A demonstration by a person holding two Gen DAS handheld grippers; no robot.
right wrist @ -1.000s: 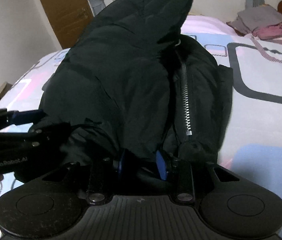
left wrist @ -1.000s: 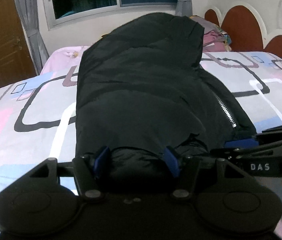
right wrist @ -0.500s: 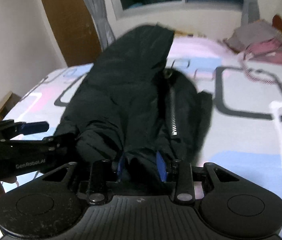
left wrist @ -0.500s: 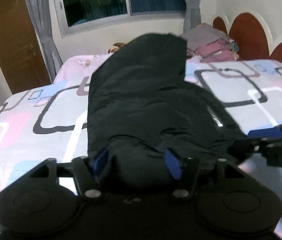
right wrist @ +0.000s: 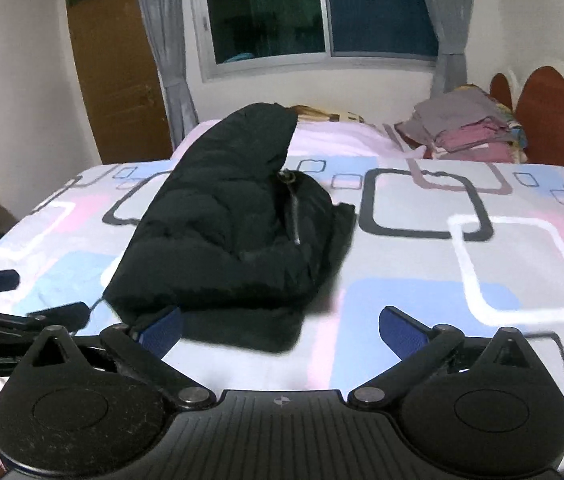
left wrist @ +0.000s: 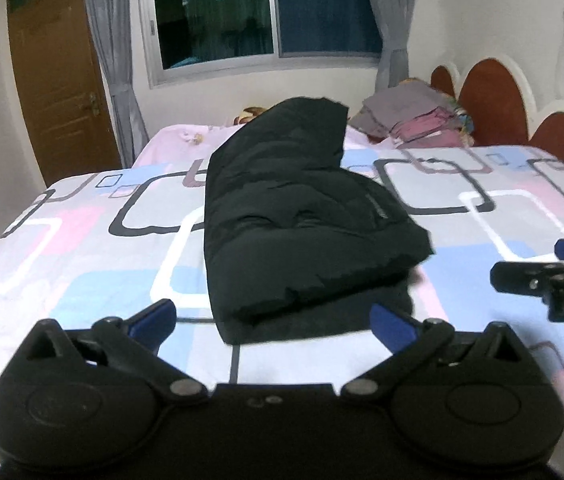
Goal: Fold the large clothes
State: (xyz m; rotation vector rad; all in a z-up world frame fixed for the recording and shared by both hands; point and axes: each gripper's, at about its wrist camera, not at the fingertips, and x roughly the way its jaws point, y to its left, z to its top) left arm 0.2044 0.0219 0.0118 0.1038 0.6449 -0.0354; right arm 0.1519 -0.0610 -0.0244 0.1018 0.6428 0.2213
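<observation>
As both grippers' fingers [left wrist: 153, 317] [right wrist: 400, 330] have just opened wide and empty, the puffy jacket [left wrist: 294, 216] ahead of them may spring unfolded on the bed [left wrist: 82, 264].

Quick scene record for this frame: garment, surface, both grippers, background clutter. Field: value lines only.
garment: black jacket, folded lengthwise, zipper showing
surface: patterned bedsheet
left gripper: open, jaws just opened, nothing between them
right gripper: open, jaws just opened, nothing held
background: stack of folded clothes by headboard
</observation>
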